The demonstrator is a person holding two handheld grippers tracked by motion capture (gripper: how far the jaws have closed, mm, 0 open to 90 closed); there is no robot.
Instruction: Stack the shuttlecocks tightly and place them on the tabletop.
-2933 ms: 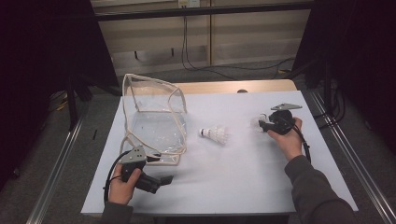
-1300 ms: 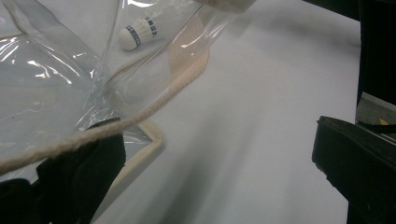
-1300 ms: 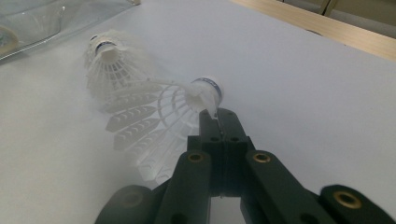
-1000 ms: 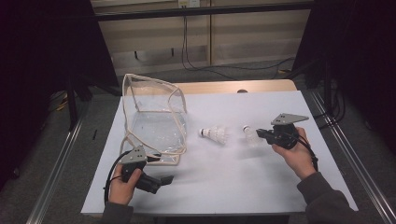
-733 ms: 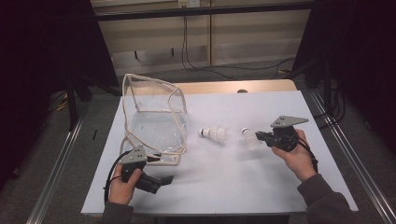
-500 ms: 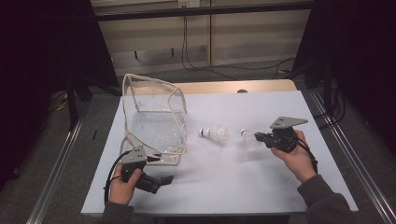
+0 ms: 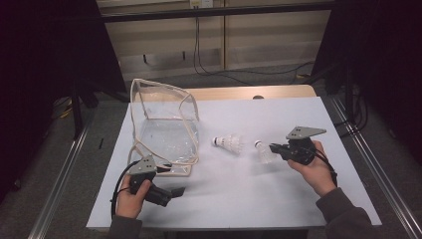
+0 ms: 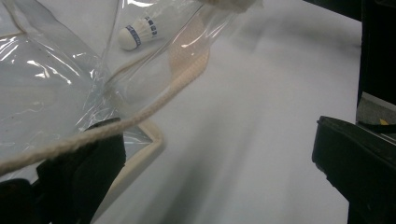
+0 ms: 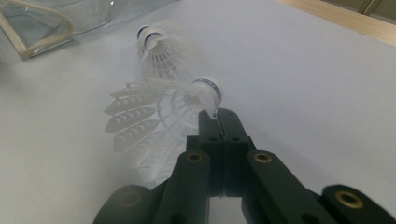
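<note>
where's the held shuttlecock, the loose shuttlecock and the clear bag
held shuttlecock [image 9: 205, 95], right gripper view, on its cork end
loose shuttlecock [image 7: 229, 143], high view, on its skirt
clear bag [image 7: 164, 124], high view, on its front wall

White table [image 7: 278, 199], clear bag [image 7: 164, 127], shuttlecock [image 7: 228, 143]

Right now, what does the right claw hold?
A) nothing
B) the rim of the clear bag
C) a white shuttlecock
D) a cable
C: in the right gripper view the right claw is shut on the edge of a white shuttlecock, while a second shuttlecock lies free on the table.
</note>
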